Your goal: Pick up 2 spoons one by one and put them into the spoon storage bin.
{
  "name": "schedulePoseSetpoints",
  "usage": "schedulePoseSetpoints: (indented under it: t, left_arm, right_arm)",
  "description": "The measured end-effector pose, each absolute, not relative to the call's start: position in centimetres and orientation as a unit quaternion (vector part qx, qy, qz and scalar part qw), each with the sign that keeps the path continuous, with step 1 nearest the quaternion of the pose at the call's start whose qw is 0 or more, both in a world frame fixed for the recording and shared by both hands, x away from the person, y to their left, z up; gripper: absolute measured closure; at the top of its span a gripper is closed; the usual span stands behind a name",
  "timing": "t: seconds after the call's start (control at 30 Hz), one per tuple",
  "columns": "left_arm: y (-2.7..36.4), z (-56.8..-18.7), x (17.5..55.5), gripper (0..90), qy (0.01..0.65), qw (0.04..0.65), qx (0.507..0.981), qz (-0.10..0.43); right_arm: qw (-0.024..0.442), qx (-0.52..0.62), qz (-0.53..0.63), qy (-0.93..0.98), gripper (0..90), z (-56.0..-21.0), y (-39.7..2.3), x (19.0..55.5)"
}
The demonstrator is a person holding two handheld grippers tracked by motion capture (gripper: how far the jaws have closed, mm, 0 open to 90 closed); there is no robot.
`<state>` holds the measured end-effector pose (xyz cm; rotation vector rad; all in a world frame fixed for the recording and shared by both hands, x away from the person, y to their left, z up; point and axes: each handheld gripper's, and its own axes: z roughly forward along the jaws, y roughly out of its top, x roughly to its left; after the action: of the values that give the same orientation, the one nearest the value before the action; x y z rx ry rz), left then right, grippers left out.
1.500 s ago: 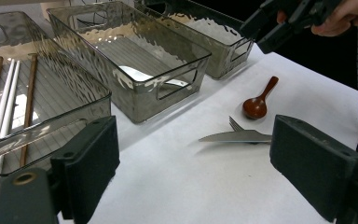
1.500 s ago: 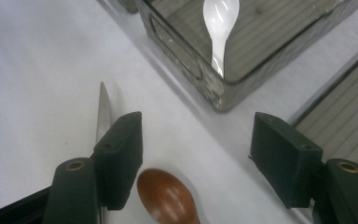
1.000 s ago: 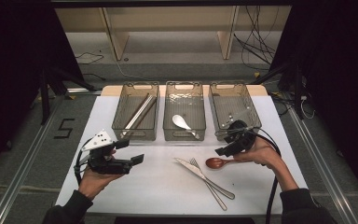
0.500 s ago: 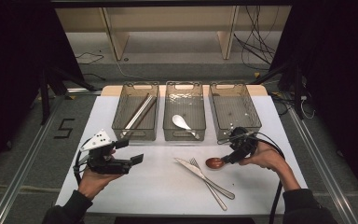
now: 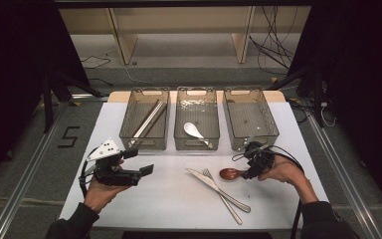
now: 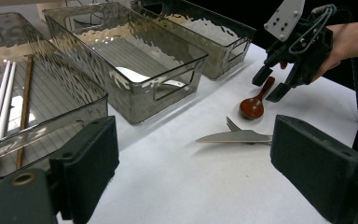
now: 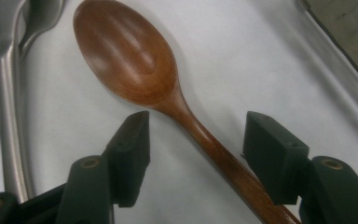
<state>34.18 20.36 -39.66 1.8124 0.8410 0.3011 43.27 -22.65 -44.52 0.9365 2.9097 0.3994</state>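
Nearest, left gripper (image 5: 146, 169): held level in the left hand (image 5: 99, 191) above the near-left part of the counter (image 5: 169, 199); its jaws are seen wide apart with nothing between them, pointed toward the cutlery.
Right gripper (image 5: 246, 172): held in the right hand (image 5: 286, 172) low over the near-right part of the counter; its jaws stand partly apart and have just been closing, with the spoon's handle between them but not yet pressed by either pad (image 7: 130, 156).
Wooden spoon (image 7: 126, 60): lying flat on the counter, bowl facing up, just beside the fork; its handle runs back between the right gripper's jaws, closer to one pad than to the other in the right gripper view.
Knife (image 5: 219, 188): lying flat at the middle of the counter, crossed with the fork.
Fork (image 5: 221, 196): lying beside and partly under or over the knife; which lies on top cannot be told.
Left bin (image 5: 144, 124): a clear grey plastic bin farther back, holding chopsticks (image 6: 7, 98) laid lengthwise.
Middle bin (image 5: 196, 124): set just beside the left bin, holding a white spoon (image 5: 194, 130).
Right bin (image 5: 251, 119): set just beside the middle bin, behind the right gripper.
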Motion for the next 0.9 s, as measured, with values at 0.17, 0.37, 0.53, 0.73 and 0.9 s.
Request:
schedulePoseSetpoints:
  t: [0.17, 0.37, 0.53, 0.73, 0.9]
  left_arm:
    - [20.25, -39.64, 34.17, 14.5, 0.352, 0.532, 0.760, 0.126]
    - [20.27, -39.61, 34.13, 14.5, 0.348, 0.536, 0.759, 0.124]
    - [20.28, -39.62, 34.14, 14.5, 0.348, 0.535, 0.760, 0.125]
    - [20.24, -39.59, 34.10, 14.5, 0.347, 0.534, 0.761, 0.125]
    - [20.26, -39.58, 34.09, 14.5, 0.348, 0.535, 0.760, 0.124]
  right_arm:
    - [0.026, 0.298, 0.118, 0.947, 46.2, -45.08, -22.58, 43.35]
    - [0.033, 0.295, 0.103, 0.949, 50.1, -45.45, -22.28, 43.23]
    - [0.040, 0.290, 0.094, 0.951, 59.4, -45.39, -22.25, 43.05]
    - [0.035, 0.279, 0.089, 0.956, 71.7, -45.30, -22.14, 42.78]
    - [0.030, 0.266, 0.088, 0.960, 81.1, -45.31, -22.04, 42.66]
